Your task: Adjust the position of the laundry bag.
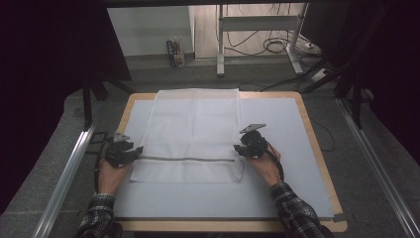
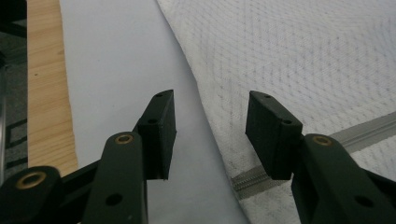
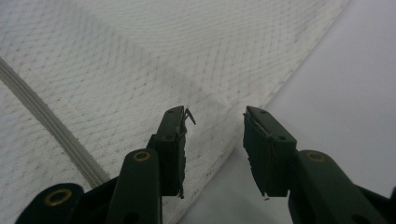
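Observation:
A white mesh bag (image 1: 195, 124) lies flat on a pale mat (image 1: 277, 129), and a grey zipper (image 1: 188, 158) runs across its near part. My left gripper (image 1: 130, 150) is at the zipper's left end. In the left gripper view it (image 2: 210, 98) is open, its jaws straddling the bag's (image 2: 299, 56) edge just above the zipper (image 2: 359, 133). My right gripper (image 1: 243, 148) is at the zipper's right end. In the right gripper view it (image 3: 215, 112) is open over the bag's (image 3: 116, 60) edge, with the zipper (image 3: 42, 116) off to its left. Neither gripper holds anything.
The mat covers most of a wooden table (image 1: 223, 226), whose wood shows beside the mat (image 2: 46, 93). Metal rails (image 1: 64, 173) run along both sides of the table. On the floor behind it stand a metal frame with cables (image 1: 257, 44) and a small carton (image 1: 174, 52).

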`<state>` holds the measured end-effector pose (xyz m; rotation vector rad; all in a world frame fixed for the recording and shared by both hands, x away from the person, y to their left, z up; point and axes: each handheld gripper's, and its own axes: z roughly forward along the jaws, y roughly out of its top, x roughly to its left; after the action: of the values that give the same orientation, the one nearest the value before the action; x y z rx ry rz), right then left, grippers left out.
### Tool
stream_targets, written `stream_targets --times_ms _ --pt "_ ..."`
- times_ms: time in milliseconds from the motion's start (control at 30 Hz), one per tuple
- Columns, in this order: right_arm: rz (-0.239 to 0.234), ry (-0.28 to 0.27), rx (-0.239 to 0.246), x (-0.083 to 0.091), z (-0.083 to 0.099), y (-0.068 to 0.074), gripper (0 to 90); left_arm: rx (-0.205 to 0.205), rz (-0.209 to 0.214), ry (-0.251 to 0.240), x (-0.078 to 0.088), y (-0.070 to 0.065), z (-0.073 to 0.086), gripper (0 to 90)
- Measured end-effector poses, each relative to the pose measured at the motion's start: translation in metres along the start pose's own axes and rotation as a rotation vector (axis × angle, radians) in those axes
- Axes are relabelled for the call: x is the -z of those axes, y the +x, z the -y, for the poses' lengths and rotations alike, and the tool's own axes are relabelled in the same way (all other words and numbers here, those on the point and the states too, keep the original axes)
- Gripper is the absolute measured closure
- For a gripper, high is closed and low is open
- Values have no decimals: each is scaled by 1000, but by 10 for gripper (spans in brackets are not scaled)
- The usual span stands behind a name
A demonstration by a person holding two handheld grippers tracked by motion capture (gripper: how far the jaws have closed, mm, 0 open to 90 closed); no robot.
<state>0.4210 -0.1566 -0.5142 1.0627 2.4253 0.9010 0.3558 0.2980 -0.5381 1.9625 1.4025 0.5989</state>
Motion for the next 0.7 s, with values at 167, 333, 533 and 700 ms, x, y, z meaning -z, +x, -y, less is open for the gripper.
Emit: stream_targets --times_ms 167,333,533,700 --pt "13 6 -28 -2 3 -6 593 -2 -3 2 -4 -1 -1 532" --pt "2 10 -43 -4 5 -8 608 -18 -15 19 -9 -4 -2 520" --pt "-7 15 -33 -6 4 -5 689 6 21 44 -13 -4 -1 589" --pt "-27 26 -34 -6 3 -2 821 66 61 43 -15 -3 -1 696"
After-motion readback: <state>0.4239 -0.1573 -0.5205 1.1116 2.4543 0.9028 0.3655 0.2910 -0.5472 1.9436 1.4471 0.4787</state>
